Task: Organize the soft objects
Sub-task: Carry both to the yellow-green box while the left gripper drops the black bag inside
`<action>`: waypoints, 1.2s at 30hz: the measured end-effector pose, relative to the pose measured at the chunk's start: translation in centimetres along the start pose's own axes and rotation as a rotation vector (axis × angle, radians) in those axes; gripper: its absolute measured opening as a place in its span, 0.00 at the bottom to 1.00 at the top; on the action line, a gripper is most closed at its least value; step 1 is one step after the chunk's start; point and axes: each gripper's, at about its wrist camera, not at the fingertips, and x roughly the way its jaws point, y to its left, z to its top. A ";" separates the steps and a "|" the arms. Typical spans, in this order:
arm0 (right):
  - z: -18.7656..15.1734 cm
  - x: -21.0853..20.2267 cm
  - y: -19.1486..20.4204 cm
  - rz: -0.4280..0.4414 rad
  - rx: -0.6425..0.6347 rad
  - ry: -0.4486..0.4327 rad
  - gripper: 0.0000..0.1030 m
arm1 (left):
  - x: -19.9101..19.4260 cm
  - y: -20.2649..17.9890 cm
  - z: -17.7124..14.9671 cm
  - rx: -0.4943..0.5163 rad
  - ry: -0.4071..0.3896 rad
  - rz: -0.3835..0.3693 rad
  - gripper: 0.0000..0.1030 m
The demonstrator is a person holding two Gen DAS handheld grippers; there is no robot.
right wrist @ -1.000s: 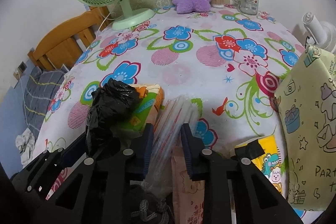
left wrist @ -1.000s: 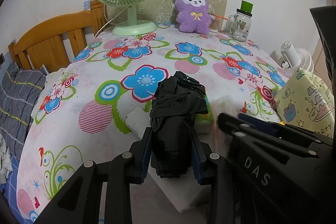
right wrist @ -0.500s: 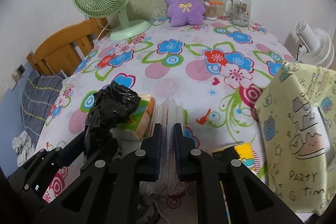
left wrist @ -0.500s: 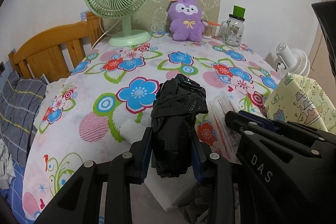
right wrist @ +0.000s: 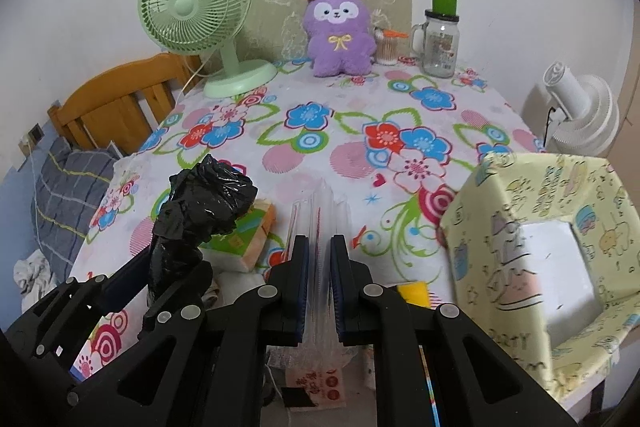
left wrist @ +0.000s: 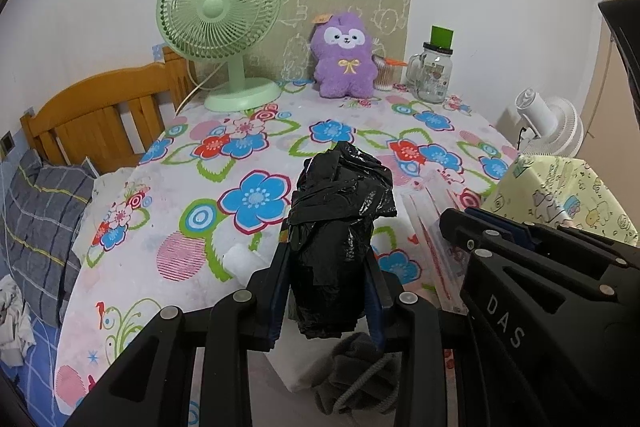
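My left gripper [left wrist: 326, 259] is shut on a crumpled black plastic bag [left wrist: 340, 223] and holds it above the near edge of the flowered table [left wrist: 240, 155]. The bag also shows in the right wrist view [right wrist: 200, 211], left of my right gripper [right wrist: 319, 247]. My right gripper is shut on a clear plastic packet of straws [right wrist: 322, 203], also seen in the left wrist view [left wrist: 430, 227]. A yellow patterned box [right wrist: 532, 227] with a cut-out opening stands at the right. A purple plush toy [right wrist: 338, 31] sits at the table's far edge.
A green fan [left wrist: 224, 27], a glass jar mug [left wrist: 434, 71] and a cotton-swab pot [right wrist: 386, 47] stand at the back. A tissue pack [right wrist: 248, 235] lies near the front. A grey cloth [left wrist: 356, 375] lies below. A wooden bed frame [left wrist: 96, 115] is left, a white fan [right wrist: 580, 115] right.
Both grippers have lifted and drawn back with their loads. My right gripper has closed tighter on the clear straw packet. The yellow box opening has come into view.
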 end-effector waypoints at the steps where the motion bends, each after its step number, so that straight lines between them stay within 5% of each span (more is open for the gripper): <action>1: 0.1 -0.2 -0.1 0.001 0.001 -0.003 0.13 | -0.3 -0.2 0.1 0.002 -0.006 0.000 0.32; 36: 1.4 -7.6 -5.1 -0.065 -0.045 -0.144 0.13 | -3.7 -7.3 2.9 0.063 -0.089 -0.042 0.32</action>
